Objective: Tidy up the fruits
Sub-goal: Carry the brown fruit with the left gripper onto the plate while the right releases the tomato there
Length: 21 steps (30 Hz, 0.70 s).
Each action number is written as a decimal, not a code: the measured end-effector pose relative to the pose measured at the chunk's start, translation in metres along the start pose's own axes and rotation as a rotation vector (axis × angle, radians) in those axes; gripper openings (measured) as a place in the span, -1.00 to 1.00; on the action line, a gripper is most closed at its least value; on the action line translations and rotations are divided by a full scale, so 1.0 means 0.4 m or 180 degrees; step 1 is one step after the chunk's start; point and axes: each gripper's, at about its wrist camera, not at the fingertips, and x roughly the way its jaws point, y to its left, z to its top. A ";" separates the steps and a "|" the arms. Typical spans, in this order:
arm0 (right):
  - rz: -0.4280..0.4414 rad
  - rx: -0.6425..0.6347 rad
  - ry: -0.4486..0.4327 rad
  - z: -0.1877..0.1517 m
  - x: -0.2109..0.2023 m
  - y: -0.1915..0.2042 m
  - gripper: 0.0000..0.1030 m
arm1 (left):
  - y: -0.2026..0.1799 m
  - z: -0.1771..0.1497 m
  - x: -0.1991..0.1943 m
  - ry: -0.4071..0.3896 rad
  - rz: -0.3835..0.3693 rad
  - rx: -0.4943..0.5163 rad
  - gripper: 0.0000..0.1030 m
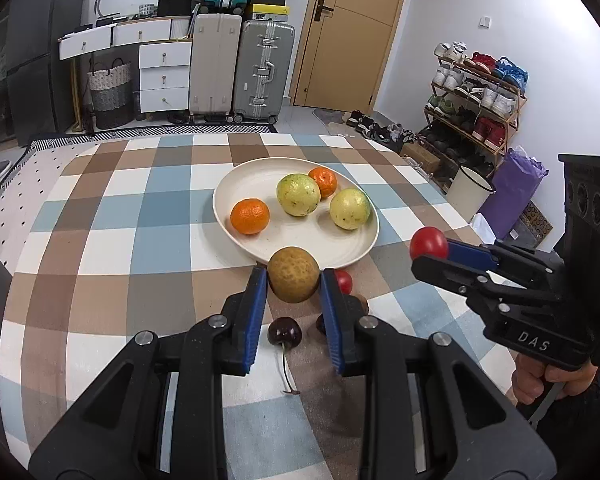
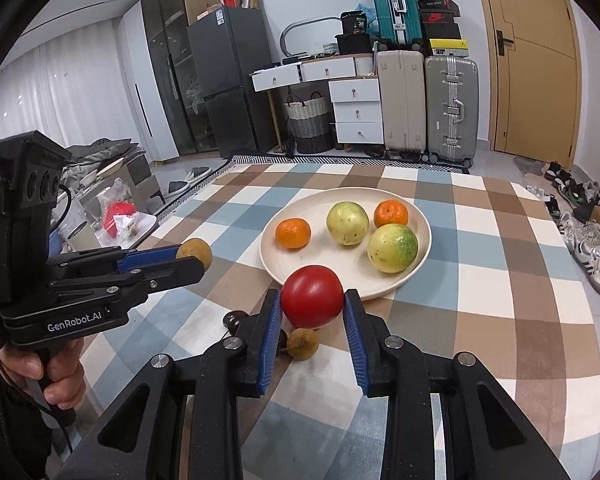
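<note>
Left gripper (image 1: 293,280), lower centre, clamps a brown fruit (image 1: 293,274); right gripper (image 2: 313,300), lower centre, clamps a red tomato (image 2: 312,296). Both hang before the plate (image 2: 396,284) of oranges and green-yellow fruits, frame centre.

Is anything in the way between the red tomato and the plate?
Nothing visible. The right gripper holds the tomato just in front of the plate, whose near side is bare.

"GenRobot.AI" marks left hand-held gripper (image 2: 194,258) ("DAS" right (image 1: 430,254)).
</note>
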 end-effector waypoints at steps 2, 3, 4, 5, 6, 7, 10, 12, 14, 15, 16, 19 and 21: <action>0.0022 0.0006 -0.0002 0.005 0.008 -0.001 -0.38 | -0.003 0.010 0.007 0.0003 -0.0015 0.0025 -0.53; 0.0025 0.0005 -0.0002 0.008 0.012 -0.002 -0.38 | -0.004 0.014 0.012 0.0004 -0.0013 0.0043 -0.53; 0.0023 0.0003 0.0003 0.011 0.019 -0.004 -0.38 | -0.004 0.018 0.018 0.0003 -0.0006 0.0067 -0.53; 0.0023 0.0001 0.0003 0.015 0.024 -0.006 -0.38 | -0.005 0.022 0.024 -0.0008 0.0009 0.0095 -0.53; 0.0026 -0.0006 0.0002 0.020 0.031 -0.010 -0.38 | -0.005 0.027 0.029 -0.0013 0.0024 0.0110 -0.53; 0.0026 -0.0014 0.0003 0.024 0.036 -0.011 -0.38 | -0.005 0.032 0.035 -0.0015 0.0030 0.0118 -0.53; 0.0031 -0.0033 -0.0010 0.040 0.052 -0.020 -0.38 | -0.003 0.048 0.060 -0.0026 0.0029 0.0123 -0.53; 0.0032 -0.0052 -0.0004 0.050 0.066 -0.026 -0.38 | -0.002 0.058 0.080 -0.0031 0.0042 0.0144 -0.53; 0.0036 -0.0065 0.0008 0.058 0.079 -0.030 -0.38 | 0.001 0.069 0.101 -0.0027 0.0051 0.0155 -0.53; 0.0038 -0.0074 0.0025 0.062 0.088 -0.033 -0.38 | 0.003 0.073 0.111 -0.0012 0.0046 0.0150 -0.53; 0.0034 -0.0079 0.0033 0.064 0.096 -0.036 -0.38 | 0.005 0.078 0.121 0.0000 0.0041 0.0143 -0.53; 0.0044 -0.0072 0.0046 0.072 0.116 -0.049 -0.38 | 0.006 0.088 0.149 0.0012 0.0042 0.0163 -0.53; 0.0059 -0.0053 0.0058 0.077 0.131 -0.060 -0.38 | 0.008 0.094 0.165 0.0002 0.0052 0.0167 -0.53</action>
